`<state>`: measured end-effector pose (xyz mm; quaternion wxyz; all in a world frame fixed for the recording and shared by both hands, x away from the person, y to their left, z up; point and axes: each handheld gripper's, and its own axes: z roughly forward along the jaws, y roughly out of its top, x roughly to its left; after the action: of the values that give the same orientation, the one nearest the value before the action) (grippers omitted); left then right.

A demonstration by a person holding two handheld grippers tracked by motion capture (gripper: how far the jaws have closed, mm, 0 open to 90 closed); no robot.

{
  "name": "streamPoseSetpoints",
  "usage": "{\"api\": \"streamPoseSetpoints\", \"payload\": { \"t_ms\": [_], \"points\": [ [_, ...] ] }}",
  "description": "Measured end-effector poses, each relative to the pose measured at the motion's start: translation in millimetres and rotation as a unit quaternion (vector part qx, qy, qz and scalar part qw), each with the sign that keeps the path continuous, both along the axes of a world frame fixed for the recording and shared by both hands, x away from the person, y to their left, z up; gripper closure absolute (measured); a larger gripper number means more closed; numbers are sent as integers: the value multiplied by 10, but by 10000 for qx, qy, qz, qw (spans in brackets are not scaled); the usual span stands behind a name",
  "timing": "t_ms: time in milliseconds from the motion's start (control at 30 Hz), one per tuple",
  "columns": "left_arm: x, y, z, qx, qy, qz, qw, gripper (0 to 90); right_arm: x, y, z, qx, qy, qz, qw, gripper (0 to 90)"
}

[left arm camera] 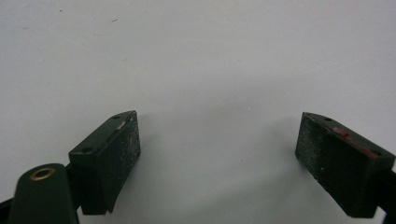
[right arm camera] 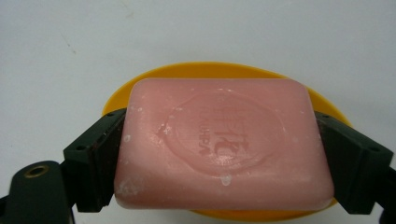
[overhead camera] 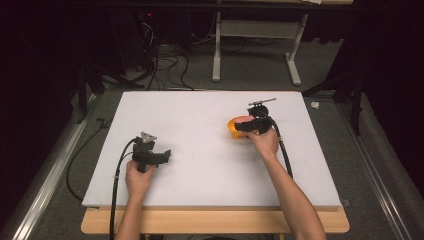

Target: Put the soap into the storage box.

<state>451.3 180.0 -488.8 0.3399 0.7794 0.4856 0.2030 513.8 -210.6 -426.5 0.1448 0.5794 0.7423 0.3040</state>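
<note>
White foam board (overhead camera: 200,145) covers the table, dark floor and cables beyond. Right gripper (right arm camera: 224,154) clamped on a pink bar of soap (right arm camera: 224,144), one jaw against each short end, embossed face up. Soap sits directly over a yellow-orange soap dish (right arm camera: 140,81); whether its underside touches the dish can't be told. In the high view, the dish (overhead camera: 231,128) lies right of centre on the board, with the right gripper (overhead camera: 250,125) over it. Left gripper (left arm camera: 217,154) rests low over bare board well to the left, jaws wide apart, nothing between them.

Step in hand, as judged: seating the soap in the dish. To do it well: keep the bar level and centred over the hollow, lower until it bears on the dish, then spread the jaws evenly so neither pad drags the slick bar sideways. Lift straight out.
</note>
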Motion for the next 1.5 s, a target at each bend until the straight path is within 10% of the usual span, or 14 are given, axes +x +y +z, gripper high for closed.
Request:
{"api": "streamPoseSetpoints", "payload": {
  "t_ms": [533, 1500],
  "points": [
    [-1, -1, 0, 4, -5, 1, 10000, 144, 71, 10, -45, -10, 90, -86, 9999, 120],
    [-1, -3, -1, -6, -11, 12, 10000, 143, -239, -291, 321, 204, -666, 219, 9973, 127]
  ]
}}
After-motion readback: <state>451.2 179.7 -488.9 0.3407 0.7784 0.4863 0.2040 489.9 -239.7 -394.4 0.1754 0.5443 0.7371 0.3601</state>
